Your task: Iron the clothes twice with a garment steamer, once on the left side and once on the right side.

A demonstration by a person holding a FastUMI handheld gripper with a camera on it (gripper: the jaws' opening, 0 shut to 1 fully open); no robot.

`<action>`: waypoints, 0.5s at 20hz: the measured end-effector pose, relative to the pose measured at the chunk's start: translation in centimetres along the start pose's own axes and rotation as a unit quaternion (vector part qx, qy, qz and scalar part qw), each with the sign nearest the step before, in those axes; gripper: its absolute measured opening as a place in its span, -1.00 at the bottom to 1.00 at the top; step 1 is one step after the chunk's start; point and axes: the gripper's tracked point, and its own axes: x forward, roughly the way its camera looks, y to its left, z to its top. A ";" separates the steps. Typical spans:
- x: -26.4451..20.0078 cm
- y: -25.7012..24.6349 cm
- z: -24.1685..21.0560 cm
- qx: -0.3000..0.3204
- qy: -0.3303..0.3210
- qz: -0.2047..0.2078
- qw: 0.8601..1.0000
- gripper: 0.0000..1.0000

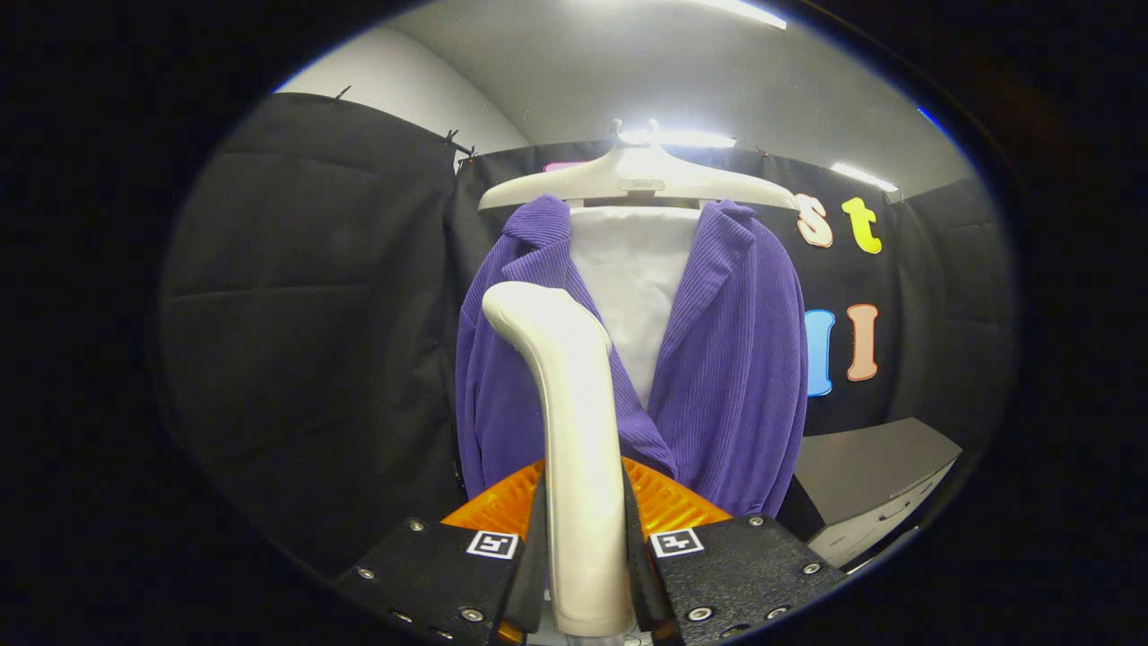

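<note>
A white garment steamer (574, 431) stands upright between my fingers, its curved head up near the jacket's left lapel. My gripper (583, 547) is shut on the steamer's handle, both black fingers pressing its sides. Beyond it hangs a purple ribbed jacket (735, 359) over a white shirt (632, 269), both on a white hanger (639, 179). The steamer head is in front of the jacket's left half; whether it touches the cloth I cannot tell. An orange ribbed part (664, 507) shows just behind the fingers.
A grey cabinet (865, 489) with a drawer front stands to the lower right of the jacket. Black cloth walls (305, 314) close in the booth on the left and behind the clothes.
</note>
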 end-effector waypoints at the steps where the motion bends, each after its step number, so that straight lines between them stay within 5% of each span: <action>1: 0.0 0.0 -0.1 -0.005 -0.007 -0.005 1.000 -0.22; 10: 0.5 -0.2 -3.2 -0.044 0.001 -0.028 0.999 -0.21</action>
